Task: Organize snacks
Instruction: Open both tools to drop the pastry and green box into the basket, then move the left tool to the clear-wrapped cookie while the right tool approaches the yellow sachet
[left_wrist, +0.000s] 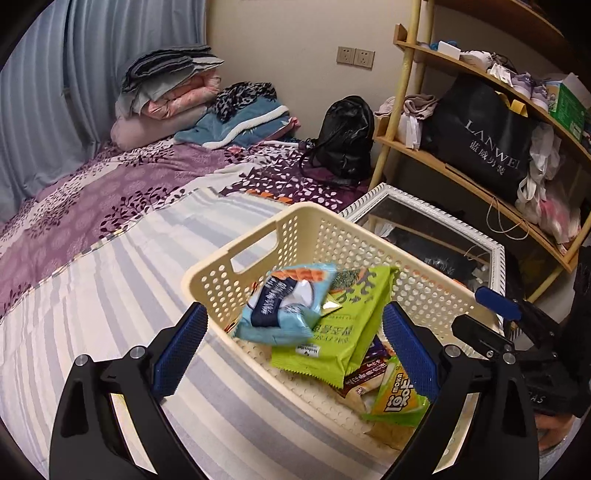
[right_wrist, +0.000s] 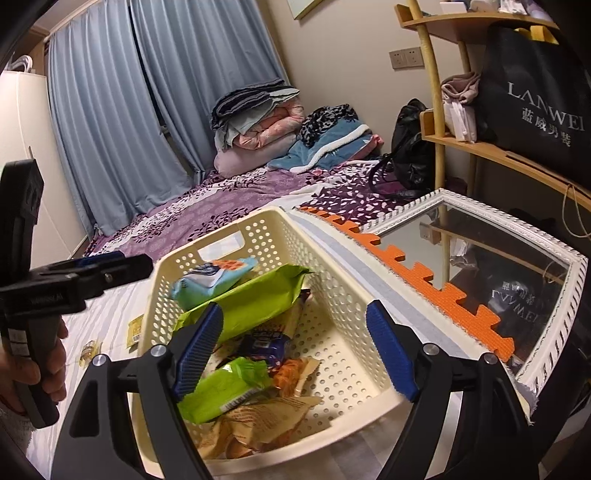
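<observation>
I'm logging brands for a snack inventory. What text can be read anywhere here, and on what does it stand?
"LANWEI", with Chinese characters beneath: black bag on the shelf.
"LANWEI" mirrored: its reflection in the mirror.
"motion"-like Latin word beside Korean letters, upside down: small green pack.
Print on the blue pack and large green pack: too blurred.

Basket on striped bed

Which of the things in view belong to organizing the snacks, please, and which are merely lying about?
For the job: cream basket; light blue packet; large green packet; small packets on the sheet.

Lying about: mirror; black backpack; folded bedding; black shopping bag.
</observation>
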